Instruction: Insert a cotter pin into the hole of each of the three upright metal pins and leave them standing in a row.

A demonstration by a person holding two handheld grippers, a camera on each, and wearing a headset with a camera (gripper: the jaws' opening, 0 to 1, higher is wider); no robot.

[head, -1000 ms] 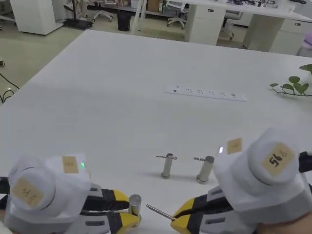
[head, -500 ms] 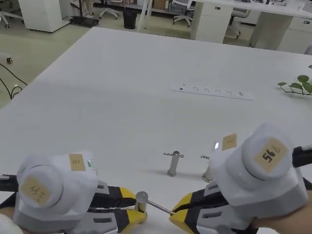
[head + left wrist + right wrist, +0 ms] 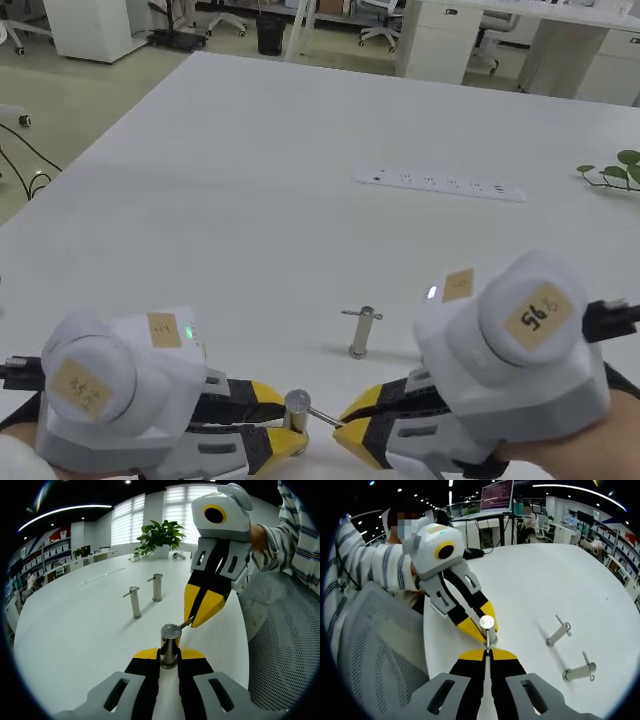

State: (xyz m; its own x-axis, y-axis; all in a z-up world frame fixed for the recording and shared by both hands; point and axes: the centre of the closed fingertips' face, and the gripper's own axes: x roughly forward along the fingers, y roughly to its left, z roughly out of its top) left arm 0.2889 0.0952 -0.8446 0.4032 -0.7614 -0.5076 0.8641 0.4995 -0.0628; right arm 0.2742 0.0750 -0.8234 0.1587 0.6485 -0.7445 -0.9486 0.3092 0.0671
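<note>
Power strip (image 3: 440,185), leafy plant (image 3: 610,170), white table (image 3: 250,180)

Bright, even overhead light fills the white bench (image 3: 300,180); the upright pin (image 3: 361,335) just beyond the right tool (image 3: 348,432) throws only a faint soft shadow. Far ahead of the left tool (image 3: 170,655), window blinds (image 3: 175,502) glare white. Both fisheye views bend strongly toward their edges.

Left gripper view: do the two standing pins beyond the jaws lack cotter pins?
No, the nearer pin and the farther pin each carry a cotter pin through the top.
</note>
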